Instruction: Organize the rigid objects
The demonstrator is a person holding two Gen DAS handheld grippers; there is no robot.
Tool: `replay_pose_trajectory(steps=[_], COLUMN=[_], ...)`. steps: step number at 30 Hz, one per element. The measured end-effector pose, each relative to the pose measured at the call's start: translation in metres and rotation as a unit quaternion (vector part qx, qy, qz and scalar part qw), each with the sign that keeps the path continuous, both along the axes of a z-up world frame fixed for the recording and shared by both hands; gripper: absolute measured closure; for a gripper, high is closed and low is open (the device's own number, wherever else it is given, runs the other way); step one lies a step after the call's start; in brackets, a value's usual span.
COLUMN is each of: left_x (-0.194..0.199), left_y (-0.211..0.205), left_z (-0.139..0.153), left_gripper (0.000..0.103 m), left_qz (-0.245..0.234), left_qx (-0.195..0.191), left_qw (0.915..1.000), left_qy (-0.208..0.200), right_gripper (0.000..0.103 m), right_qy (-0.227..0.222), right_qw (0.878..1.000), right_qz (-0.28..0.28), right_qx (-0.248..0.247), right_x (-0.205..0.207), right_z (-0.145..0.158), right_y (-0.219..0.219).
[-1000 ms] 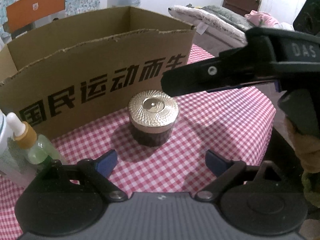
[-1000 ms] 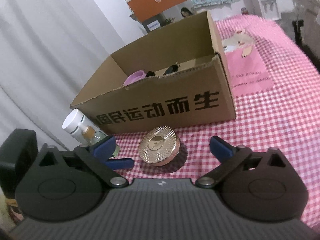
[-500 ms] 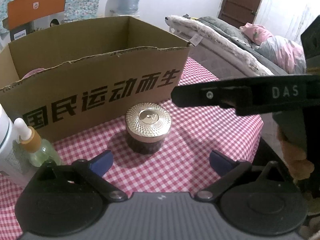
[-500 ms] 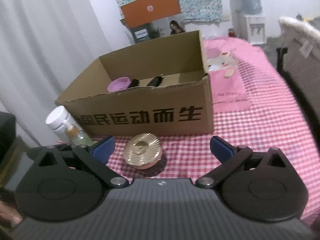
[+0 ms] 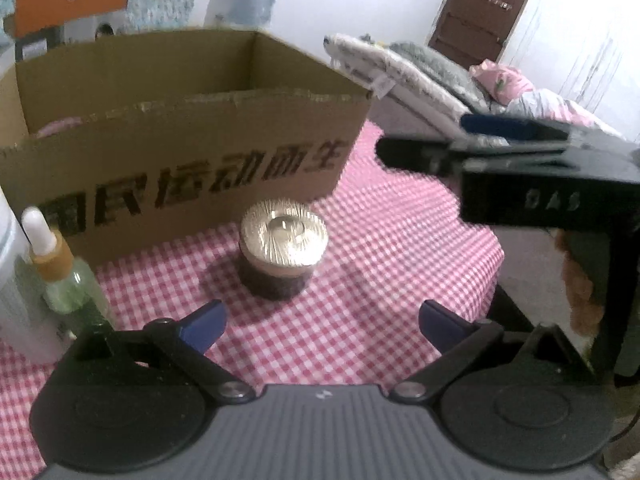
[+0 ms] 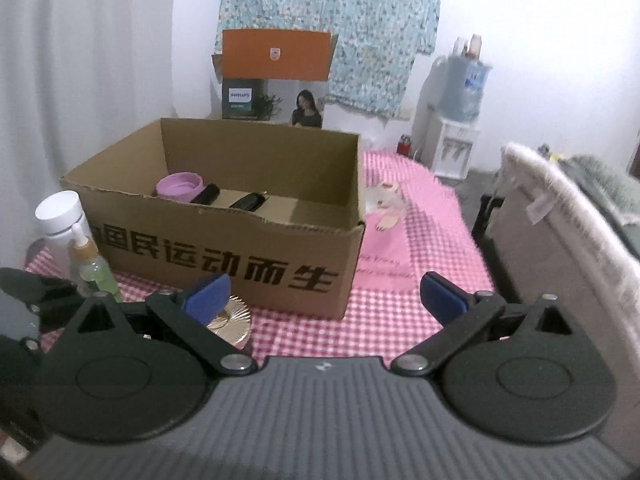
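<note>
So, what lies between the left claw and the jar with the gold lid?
Only bare checked tablecloth. In the left wrist view, the left claw stands open just short of the jar with the gold lid, with nothing between them.

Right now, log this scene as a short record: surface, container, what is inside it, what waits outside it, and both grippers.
surface: table under a pink checked cloth
container: open cardboard box, black print on its front
inside box: purple bowl and two dark items, too small to identify
outside box: gold-lidded jar in front; dropper bottle and white bottle at the box's left end
left gripper: open, empty, aimed at the jar
right gripper: open, empty
</note>
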State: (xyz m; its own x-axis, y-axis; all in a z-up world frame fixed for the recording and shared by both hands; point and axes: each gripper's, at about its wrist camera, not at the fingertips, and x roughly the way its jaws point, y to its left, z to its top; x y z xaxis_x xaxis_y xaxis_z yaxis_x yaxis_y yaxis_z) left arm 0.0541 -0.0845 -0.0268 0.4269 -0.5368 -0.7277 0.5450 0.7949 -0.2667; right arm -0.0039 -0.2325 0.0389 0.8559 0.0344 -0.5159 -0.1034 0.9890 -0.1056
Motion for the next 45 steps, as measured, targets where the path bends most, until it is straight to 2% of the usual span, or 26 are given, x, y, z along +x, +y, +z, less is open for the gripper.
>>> replay_pose_trajectory(steps=[4,7,10,15,25,31,35,38,43,45], left_x=[-0.001,-0.003,-0.003,0.004,0.006,0.010,0.014,0.020,0.029,0.033], left_y=[0.001,-0.001,-0.003,-0.010,-0.024,-0.030,-0.037,-0.042,-0.040,-0.041], left_z=[-0.003,-0.003,-0.002,-0.008,-0.015,-0.019,-0.023,-0.027,-0.027,-0.026], left_gripper=[0.000,0.000,0.000,0.000,0.001,0.008,0.017,0.025,0.033,0.040], left_qz=[-0.002,-0.005,-0.004,-0.009,-0.020,-0.008,-0.010,-0.007,0.000,0.001], left_qx=[-0.001,0.006,0.014,0.034,0.075,0.090,0.119,0.128,0.123,0.122], left_qw=[1.0000,0.9999,0.9997,0.9994,0.9953,0.9918,0.9871,0.9862,0.9877,0.9877], left_qy=[0.002,-0.011,-0.020,-0.006,-0.057,-0.090,-0.106,-0.105,-0.097,-0.098], right_gripper=[0.001,0.001,0.001,0.001,0.001,0.002,0.003,0.012,0.034,0.043], right_qy=[-0.021,-0.029,-0.024,0.006,0.063,0.105,0.138,0.175,0.222,0.232], right_qw=[1.000,0.997,0.995,0.993,0.982,0.966,0.952,0.936,0.916,0.910], right_qz=[0.017,0.054,0.067,0.069,0.064,0.083,0.094,0.094,0.087,0.086], right_qx=[0.000,0.039,0.069,0.092,0.167,0.219,0.257,0.289,0.322,0.333], right_x=[-0.005,-0.010,-0.009,-0.004,0.016,0.038,0.057,0.072,0.087,0.089], right_z=[0.007,0.010,0.010,0.005,-0.015,-0.028,-0.037,-0.049,-0.068,-0.074], right_y=[-0.003,-0.011,-0.014,-0.014,-0.033,-0.036,-0.033,-0.032,-0.029,-0.029])
